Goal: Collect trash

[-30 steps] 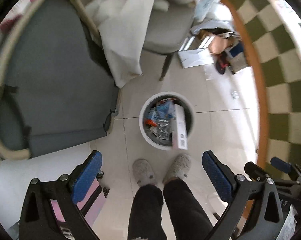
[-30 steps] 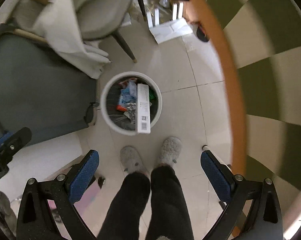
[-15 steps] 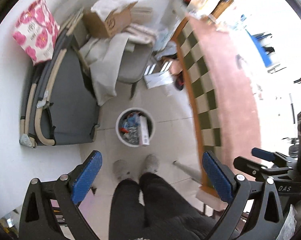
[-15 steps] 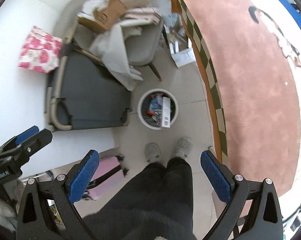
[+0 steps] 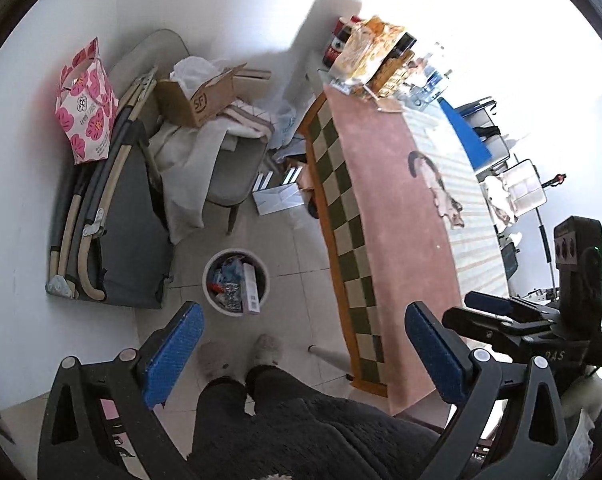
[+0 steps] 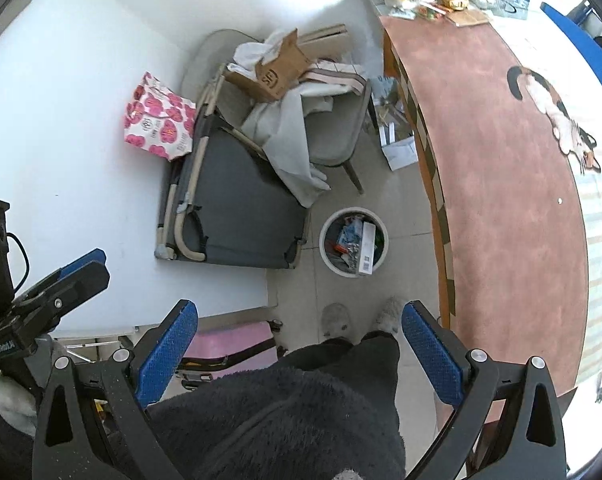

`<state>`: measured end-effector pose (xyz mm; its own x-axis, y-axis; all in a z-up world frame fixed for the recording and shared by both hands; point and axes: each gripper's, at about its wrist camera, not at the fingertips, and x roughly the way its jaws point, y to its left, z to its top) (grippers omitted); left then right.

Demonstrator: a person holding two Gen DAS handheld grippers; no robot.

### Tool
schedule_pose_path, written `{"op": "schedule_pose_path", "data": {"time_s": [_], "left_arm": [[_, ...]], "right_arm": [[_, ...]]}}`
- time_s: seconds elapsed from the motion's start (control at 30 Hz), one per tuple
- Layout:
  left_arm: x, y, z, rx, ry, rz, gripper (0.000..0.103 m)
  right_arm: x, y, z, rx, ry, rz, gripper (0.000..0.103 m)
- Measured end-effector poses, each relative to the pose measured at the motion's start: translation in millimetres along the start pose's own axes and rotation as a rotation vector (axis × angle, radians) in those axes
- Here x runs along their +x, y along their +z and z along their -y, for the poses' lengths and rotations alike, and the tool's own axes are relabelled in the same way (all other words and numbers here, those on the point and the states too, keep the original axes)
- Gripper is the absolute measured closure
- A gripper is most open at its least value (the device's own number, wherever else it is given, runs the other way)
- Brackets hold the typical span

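Observation:
A white round trash bin (image 5: 261, 280) (image 6: 325, 248) stands on the tiled floor far below, holding wrappers and a long white box (image 5: 251, 287) (image 6: 367, 249) that leans over its rim. My left gripper (image 5: 301, 354) is open and empty, high above the floor. My right gripper (image 6: 299, 354) is also open with nothing between its blue pads. Each gripper shows in the other's view: the right one (image 5: 501, 312) at the side, the left one (image 6: 67, 276) at the left edge.
A table under a pink cloth with a checkered border (image 5: 393, 216) (image 6: 501, 184) runs along the right, snack packs (image 5: 375, 54) at its far end. A folded grey cot (image 5: 117, 232), a cluttered chair (image 5: 229, 176), a cardboard box (image 5: 199, 100) and a pink flowered bag (image 5: 87, 108) stand left. Slippered feet (image 5: 267, 350) are below.
Both grippers have risen far above the bin, which now looks much smaller. The table top and the room's far end have come into view. Both stay open.

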<state>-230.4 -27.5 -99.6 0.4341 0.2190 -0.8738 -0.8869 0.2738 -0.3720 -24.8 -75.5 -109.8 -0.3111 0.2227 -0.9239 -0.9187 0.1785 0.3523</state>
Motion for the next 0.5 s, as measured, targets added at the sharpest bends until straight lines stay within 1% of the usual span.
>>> {"op": "schedule_pose_path", "data": {"time_s": [0.17,0.5], "left_arm": [[-14.4,-3.2,1.4,-0.006,-0.013,0.026,0.0],[-23.0,-6.0,-3.4,-0.019,-0.017,0.03,0.0]], "right_arm": [[-8.9,1.0,-6.1,-0.018,0.014,0.01,0.0],[-14.2,1.6,-19.8,-0.059,0.042,-0.002,0.0]]}}
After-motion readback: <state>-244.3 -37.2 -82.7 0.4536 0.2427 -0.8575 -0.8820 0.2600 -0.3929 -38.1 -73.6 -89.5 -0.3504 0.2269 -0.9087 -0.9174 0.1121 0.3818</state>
